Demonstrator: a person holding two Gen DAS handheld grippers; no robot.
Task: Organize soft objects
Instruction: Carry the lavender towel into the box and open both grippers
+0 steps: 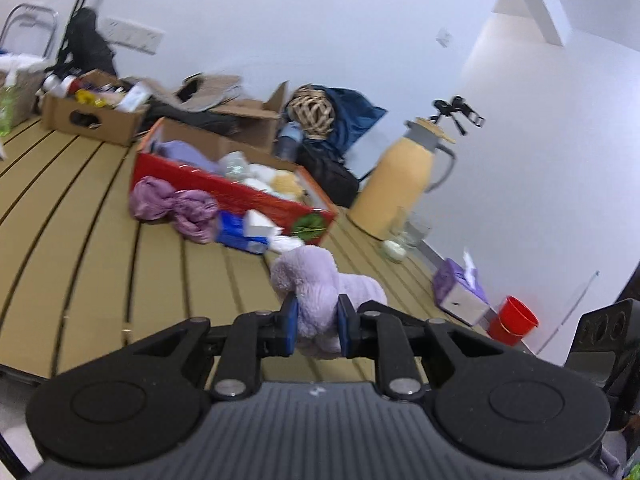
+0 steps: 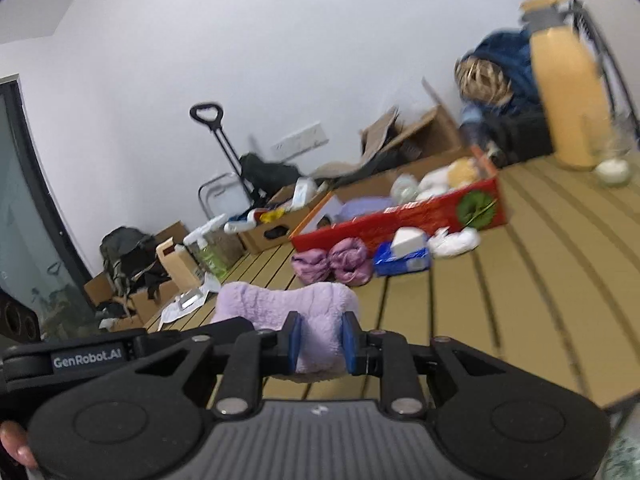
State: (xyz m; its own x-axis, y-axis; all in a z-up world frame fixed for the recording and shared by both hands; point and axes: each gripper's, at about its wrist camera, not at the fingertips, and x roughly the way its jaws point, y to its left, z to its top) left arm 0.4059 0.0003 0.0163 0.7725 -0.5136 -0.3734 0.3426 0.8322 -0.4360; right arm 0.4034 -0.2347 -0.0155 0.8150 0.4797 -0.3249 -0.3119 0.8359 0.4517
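Observation:
A fluffy lilac towel (image 1: 320, 288) hangs between both grippers above the slatted wooden table (image 1: 100, 216). My left gripper (image 1: 317, 322) is shut on one end of it, the blue pads pressing into the pile. My right gripper (image 2: 322, 344) is shut on the other end of the lilac towel (image 2: 288, 304). Beyond stands a red cardboard box (image 1: 240, 192) holding soft items, with a purple knotted cloth (image 1: 176, 208) lying against its front wall. In the right wrist view the red box (image 2: 408, 216) and the purple cloth (image 2: 332, 260) lie ahead.
A blue tissue pack (image 1: 240, 232) and white cloth (image 1: 286, 242) lie by the box. A yellow thermos (image 1: 396, 184), glass jar (image 1: 400, 240), purple tissue box (image 1: 460, 288) and red cup (image 1: 514, 320) stand at the right. Brown cartons (image 1: 92, 112) and bags line the wall.

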